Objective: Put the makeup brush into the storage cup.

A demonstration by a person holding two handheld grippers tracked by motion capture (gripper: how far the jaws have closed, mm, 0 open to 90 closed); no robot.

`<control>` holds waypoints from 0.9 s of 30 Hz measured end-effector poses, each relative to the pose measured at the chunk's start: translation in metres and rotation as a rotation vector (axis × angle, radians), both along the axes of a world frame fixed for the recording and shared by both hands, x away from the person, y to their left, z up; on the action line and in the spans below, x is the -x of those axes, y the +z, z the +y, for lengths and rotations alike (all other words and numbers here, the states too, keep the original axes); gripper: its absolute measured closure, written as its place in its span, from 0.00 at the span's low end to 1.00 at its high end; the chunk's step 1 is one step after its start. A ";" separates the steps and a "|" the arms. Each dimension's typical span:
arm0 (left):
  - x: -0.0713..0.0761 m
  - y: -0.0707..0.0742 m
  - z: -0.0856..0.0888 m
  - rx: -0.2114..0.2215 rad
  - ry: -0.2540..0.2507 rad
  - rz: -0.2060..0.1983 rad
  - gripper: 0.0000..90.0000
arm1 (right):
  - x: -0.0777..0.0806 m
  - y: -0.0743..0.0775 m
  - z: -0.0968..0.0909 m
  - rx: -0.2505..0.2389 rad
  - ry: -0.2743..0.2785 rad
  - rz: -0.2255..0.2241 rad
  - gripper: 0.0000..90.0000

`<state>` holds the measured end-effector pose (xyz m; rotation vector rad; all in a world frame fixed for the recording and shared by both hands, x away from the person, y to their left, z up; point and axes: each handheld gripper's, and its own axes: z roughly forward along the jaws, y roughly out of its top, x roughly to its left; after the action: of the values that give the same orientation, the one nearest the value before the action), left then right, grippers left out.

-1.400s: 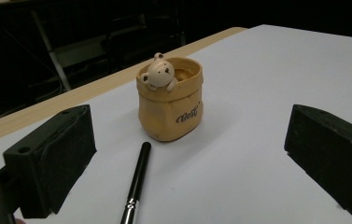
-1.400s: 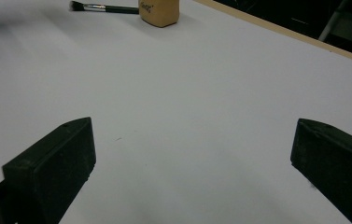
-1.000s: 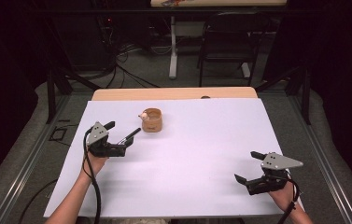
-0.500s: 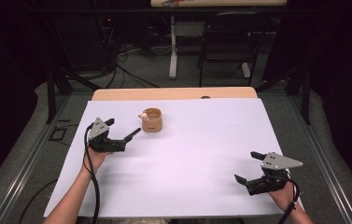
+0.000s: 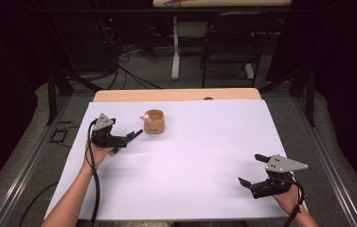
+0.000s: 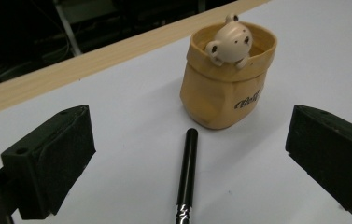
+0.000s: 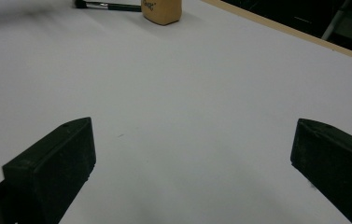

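- The left gripper sits at the left side of the tabletop, held low in the person's left hand, with the forearm coming up from the bottom edge at a slant.
- Its jaws point toward the tan cup and stand spread wide, pinching nothing.
- In the left gripper view, a black pen lies flat on the white surface between the spread jaws, its far tip just short of the cup's base.
- A small bear figure peeks over the cup's rim.
- The right gripper rests near the front right corner, well apart from the cup, held in the right hand.
- Its jaws are spread too, with bare tabletop between them.
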<state>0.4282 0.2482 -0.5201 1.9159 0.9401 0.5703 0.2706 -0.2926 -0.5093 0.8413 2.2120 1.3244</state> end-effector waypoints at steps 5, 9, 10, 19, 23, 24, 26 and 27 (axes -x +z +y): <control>-0.007 0.006 0.001 -0.019 0.014 0.075 0.00 | 0.000 0.000 0.000 0.001 0.003 0.001 0.00; -0.009 0.008 0.000 -0.039 0.014 0.121 0.01 | 0.000 0.000 0.000 0.003 0.006 0.005 0.00; -0.011 0.009 0.000 -0.069 0.013 0.143 0.02 | 0.000 -0.001 0.000 0.006 0.005 0.011 0.00; -0.022 0.007 -0.008 -0.183 -0.033 0.275 0.00 | -0.002 -0.001 -0.001 0.005 0.010 0.019 0.00; -0.027 0.008 -0.010 -0.254 -0.052 0.328 0.03 | -0.002 -0.002 0.000 0.010 0.015 0.032 0.00; -0.028 0.009 -0.011 -0.276 -0.052 0.328 0.04 | -0.002 -0.002 0.000 0.014 0.018 0.033 0.00; -0.030 0.011 -0.011 -0.303 -0.068 0.355 0.10 | -0.002 -0.002 0.000 0.016 0.022 0.033 0.00; -0.030 0.012 -0.012 -0.324 -0.076 0.364 0.13 | -0.002 -0.002 0.000 0.020 0.021 0.034 0.00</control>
<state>0.4584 0.2361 -0.5081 2.3910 1.0437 0.3481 0.2726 -0.2923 -0.5117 0.8418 2.2622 1.3049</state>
